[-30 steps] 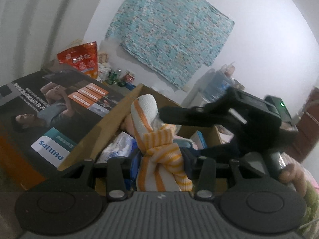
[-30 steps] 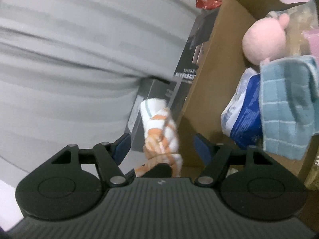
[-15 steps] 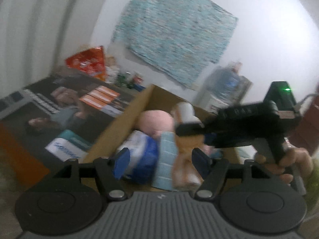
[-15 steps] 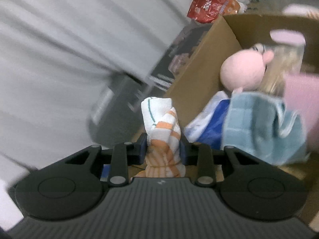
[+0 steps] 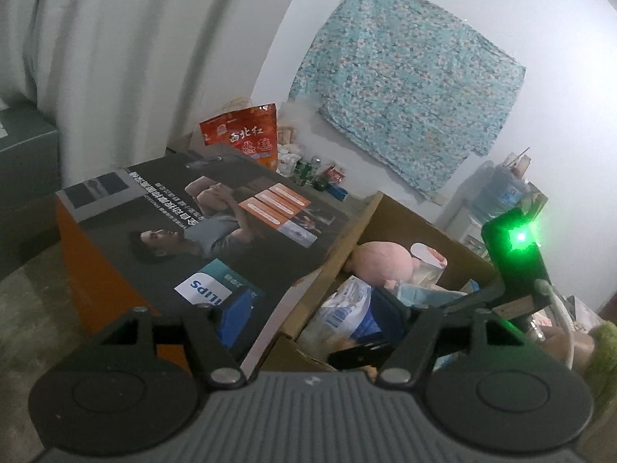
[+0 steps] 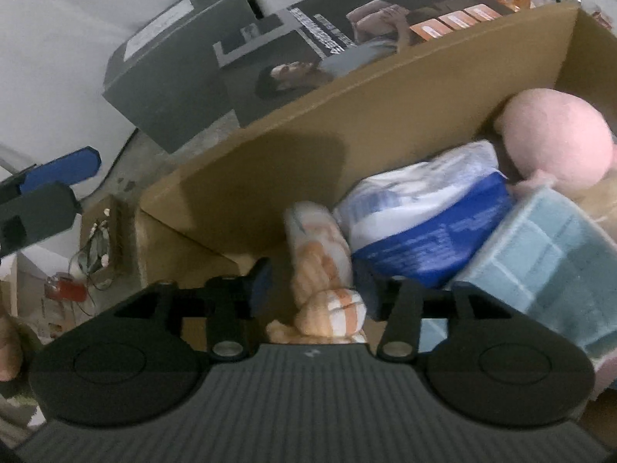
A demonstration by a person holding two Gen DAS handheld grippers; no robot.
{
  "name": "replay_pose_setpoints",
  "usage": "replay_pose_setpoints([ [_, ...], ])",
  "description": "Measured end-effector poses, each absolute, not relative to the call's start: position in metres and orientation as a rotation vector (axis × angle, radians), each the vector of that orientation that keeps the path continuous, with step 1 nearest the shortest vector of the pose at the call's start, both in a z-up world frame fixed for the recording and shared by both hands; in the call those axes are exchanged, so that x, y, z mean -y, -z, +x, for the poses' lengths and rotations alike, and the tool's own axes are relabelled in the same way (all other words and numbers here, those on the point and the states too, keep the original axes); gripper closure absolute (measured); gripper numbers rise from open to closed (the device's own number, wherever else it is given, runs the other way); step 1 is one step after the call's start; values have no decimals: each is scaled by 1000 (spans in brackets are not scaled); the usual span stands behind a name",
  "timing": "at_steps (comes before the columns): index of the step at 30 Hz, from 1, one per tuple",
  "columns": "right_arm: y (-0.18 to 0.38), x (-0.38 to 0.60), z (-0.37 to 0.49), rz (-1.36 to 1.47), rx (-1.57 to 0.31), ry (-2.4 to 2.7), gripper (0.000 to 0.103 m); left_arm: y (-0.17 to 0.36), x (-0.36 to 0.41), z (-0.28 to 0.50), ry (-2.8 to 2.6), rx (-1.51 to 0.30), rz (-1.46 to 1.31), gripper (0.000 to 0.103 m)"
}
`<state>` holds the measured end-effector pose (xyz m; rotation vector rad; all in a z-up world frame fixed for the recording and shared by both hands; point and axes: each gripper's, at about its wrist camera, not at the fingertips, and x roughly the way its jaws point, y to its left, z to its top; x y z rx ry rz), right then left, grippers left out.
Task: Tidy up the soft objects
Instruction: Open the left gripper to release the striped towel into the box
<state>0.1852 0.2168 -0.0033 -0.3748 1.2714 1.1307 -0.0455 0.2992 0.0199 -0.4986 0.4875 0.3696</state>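
Observation:
A brown cardboard box (image 6: 347,123) holds soft things: a pink plush toy (image 6: 555,142), a white and blue soft pack (image 6: 420,212), a light blue checked towel (image 6: 555,270) and an orange-and-white striped towel (image 6: 324,270). My right gripper (image 6: 316,281) is open inside the box, its jaws wide on either side of the striped towel, which lies in the box's near corner. My left gripper (image 5: 308,320) is open and empty above the box's near left edge (image 5: 331,262). The plush toy (image 5: 381,262) and the pack (image 5: 347,308) show in the left wrist view too.
A large dark printed box (image 5: 193,223) lies left of the cardboard box, with a grey box (image 6: 173,88) beyond it. A red snack bag (image 5: 246,135) and small bottles stand by the wall. A water jug (image 5: 497,193) is at far right.
The striped towel passed from my left gripper to my right one, which carried it into the box and opened. My left gripper opened and drew back to the left.

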Motion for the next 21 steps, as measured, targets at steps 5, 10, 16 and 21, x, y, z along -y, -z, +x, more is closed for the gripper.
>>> replay_pose_setpoints([
  [5, -7, -205, 185, -333, -1253, -1110, 45, -21, -295, -44, -354, -482, -499, 33],
  [10, -17, -181, 198, -222, -1235, -1091, 45, -23, -287, -43, -333, -479, -489, 32],
  [16, 3, -183, 205, -105, -1267, -1072, 72, -27, -283, -47, -342, -473, -502, 32],
  [21, 32, -199, 197, -166, -1353, -1060, 73, -30, -284, -55, -362, -471, -498, 32],
])
